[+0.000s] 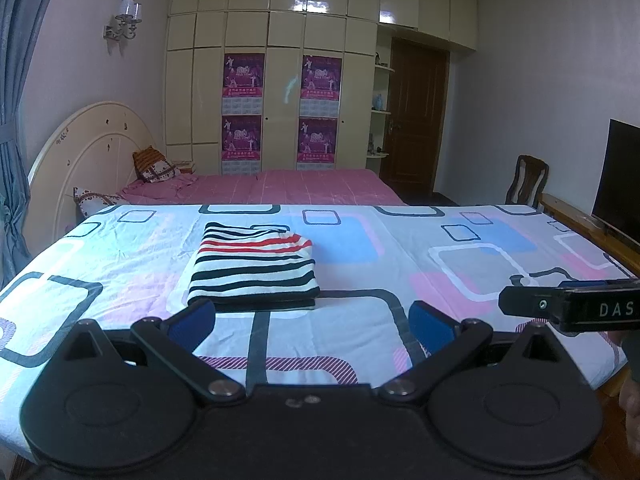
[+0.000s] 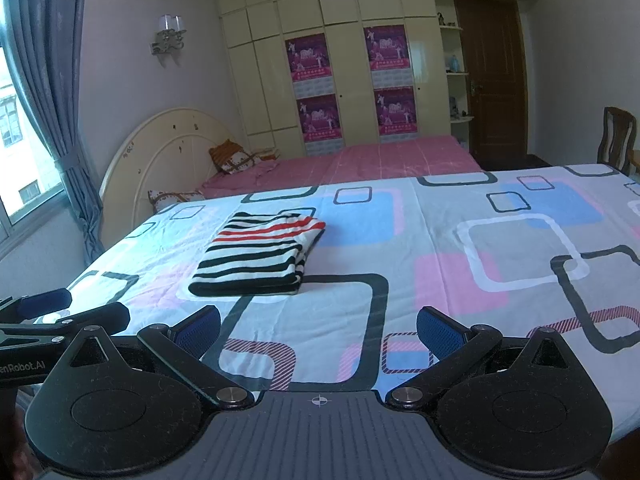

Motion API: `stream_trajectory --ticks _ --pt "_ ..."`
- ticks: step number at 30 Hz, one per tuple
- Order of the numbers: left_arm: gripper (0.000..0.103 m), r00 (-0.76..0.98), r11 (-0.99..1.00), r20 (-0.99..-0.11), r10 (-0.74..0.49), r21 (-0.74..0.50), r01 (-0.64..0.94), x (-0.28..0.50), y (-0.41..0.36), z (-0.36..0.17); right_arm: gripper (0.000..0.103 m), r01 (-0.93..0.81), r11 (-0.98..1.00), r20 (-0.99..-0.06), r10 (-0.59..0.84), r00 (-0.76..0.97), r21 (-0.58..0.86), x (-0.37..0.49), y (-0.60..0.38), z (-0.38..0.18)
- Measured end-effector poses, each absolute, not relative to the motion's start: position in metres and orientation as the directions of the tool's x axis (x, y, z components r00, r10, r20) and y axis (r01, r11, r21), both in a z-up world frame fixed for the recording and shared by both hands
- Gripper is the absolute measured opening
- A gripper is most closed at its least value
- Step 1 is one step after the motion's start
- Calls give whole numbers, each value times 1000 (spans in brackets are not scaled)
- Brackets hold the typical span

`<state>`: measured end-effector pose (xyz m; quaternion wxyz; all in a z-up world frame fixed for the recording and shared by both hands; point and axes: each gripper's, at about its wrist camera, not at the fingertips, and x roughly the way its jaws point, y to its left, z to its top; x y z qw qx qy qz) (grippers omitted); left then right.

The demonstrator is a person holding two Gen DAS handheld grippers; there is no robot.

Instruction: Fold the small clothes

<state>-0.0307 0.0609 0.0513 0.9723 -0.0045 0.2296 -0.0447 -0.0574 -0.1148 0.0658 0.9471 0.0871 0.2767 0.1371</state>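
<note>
A small striped garment [image 1: 254,266], white with black and red stripes, lies folded into a neat rectangle on the patterned sheet [image 1: 400,264]. It also shows in the right wrist view [image 2: 260,258]. My left gripper [image 1: 312,326] is open and empty, just in front of the garment's near edge. My right gripper [image 2: 320,330] is open and empty, a little nearer than the garment and to its right. The right gripper's body shows at the right edge of the left wrist view [image 1: 572,306]. The left gripper's fingers [image 2: 48,304] show at the left of the right wrist view.
The sheet [image 2: 440,272] covers a wide flat surface. Behind it stands a bed with a pink cover [image 1: 280,186] and a round headboard [image 1: 88,152]. A wardrobe [image 1: 280,80], a door [image 1: 416,112], a chair [image 1: 526,180] and a dark screen [image 1: 620,176] lie beyond.
</note>
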Motion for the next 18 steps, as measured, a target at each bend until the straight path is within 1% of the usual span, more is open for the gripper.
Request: stream_trajectory --ticks 18 --pt "103 894 996 -440 -84 -25 81 -28 66 54 103 -223 946 -505 314 804 234 -54 -119 68"
